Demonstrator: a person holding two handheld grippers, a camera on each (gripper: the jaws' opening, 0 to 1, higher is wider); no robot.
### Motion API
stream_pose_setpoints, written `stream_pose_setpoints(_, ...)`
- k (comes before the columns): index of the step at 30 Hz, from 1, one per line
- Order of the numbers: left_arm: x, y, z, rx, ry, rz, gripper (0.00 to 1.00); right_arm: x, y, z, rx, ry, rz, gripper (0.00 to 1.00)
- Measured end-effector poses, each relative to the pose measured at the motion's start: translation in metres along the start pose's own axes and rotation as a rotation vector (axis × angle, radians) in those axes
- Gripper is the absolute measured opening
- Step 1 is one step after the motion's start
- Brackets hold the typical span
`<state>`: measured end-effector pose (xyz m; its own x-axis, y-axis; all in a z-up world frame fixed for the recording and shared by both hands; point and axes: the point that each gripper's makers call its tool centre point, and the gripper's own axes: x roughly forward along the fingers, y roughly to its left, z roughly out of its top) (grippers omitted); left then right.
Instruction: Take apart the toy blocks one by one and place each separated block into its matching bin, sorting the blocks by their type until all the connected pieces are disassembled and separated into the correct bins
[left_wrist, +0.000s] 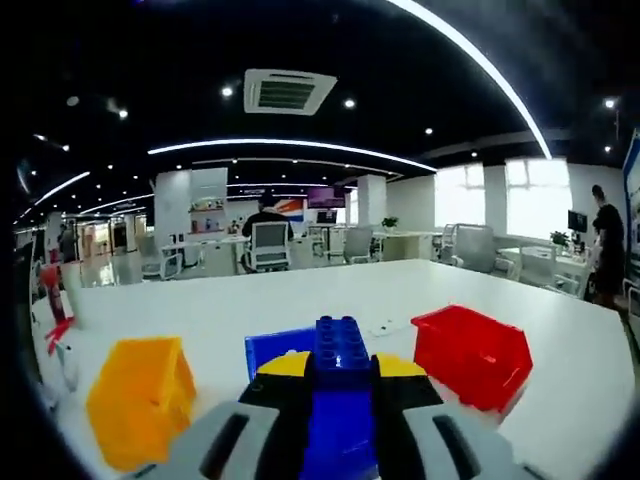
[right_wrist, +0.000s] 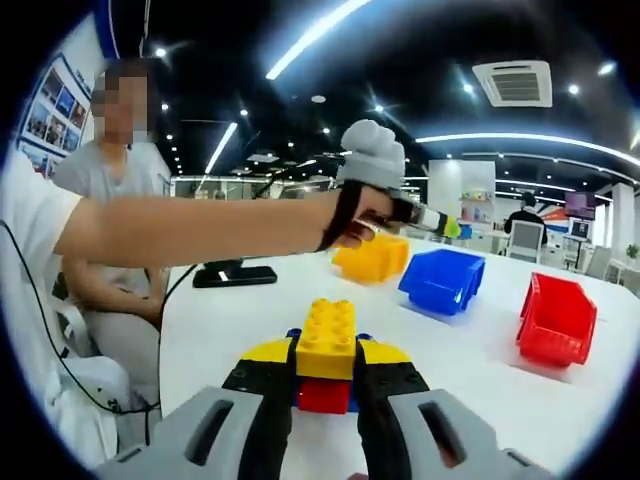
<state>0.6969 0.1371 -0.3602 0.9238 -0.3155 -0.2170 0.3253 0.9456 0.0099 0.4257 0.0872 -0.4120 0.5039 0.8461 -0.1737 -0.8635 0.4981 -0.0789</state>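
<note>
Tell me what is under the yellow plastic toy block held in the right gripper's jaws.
Under the yellow plastic toy block a red plastic block shows, with a sliver of blue beside it. The jaws cover their sides, so their shapes stay hidden.

— What's the left gripper (left_wrist: 341, 400) got?

— A blue block (left_wrist: 342, 385), pinched upright between its yellow-tipped jaws, studs facing the camera.

— And past it?

— Three bins on the white tabletop (left_wrist: 300, 300): a yellow bin (left_wrist: 140, 398) to the left, a blue bin (left_wrist: 275, 347) directly behind the block, a red bin (left_wrist: 472, 355) to the right — all apart from each other.
</note>
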Motion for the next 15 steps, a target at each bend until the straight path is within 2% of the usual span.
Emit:
stream_pose_setpoints(3, 0.012, 0.008, -0.012, 0.030, 0.029, 0.043, 0.24, 0.000, 0.000, 0.000, 0.001, -0.001, 0.001, 0.24)
stream_pose_setpoints(4, 0.014, 0.012, -0.012, 0.058, 0.014, 0.070, 0.24, 0.000, 0.000, 0.000, 0.002, -0.003, 0.000, 0.24)
stream_pose_setpoints(6, 0.016, 0.013, -0.010, 0.088, 0.002, 0.080, 0.26, 0.001, 0.000, 0.000, 0.002, -0.003, 0.001, 0.24)
stream_pose_setpoints(7, 0.017, 0.014, -0.010, 0.103, -0.004, 0.085, 0.35, 0.001, 0.001, 0.000, 0.001, -0.003, 0.001, 0.24)
stream_pose_setpoints(8, 0.019, 0.015, -0.009, 0.117, -0.010, 0.090, 0.55, 0.001, 0.001, 0.000, 0.001, -0.003, 0.002, 0.24)
stream_pose_setpoints(9, 0.018, 0.007, -0.005, 0.114, -0.031, 0.039, 0.68, 0.001, 0.001, 0.000, 0.000, -0.002, 0.003, 0.24)
stream_pose_setpoints(10, 0.013, 0.008, -0.001, 0.107, -0.040, 0.041, 0.74, 0.000, 0.001, 0.000, -0.002, 0.000, 0.004, 0.24)
stream_pose_setpoints(12, 0.003, 0.007, 0.005, 0.112, -0.049, 0.039, 0.65, 0.000, 0.000, 0.000, -0.002, 0.000, 0.006, 0.24)
stream_pose_setpoints(15, -0.012, 0.005, 0.015, 0.120, -0.070, 0.022, 0.63, 0.000, 0.000, 0.000, -0.002, -0.002, 0.004, 0.24)
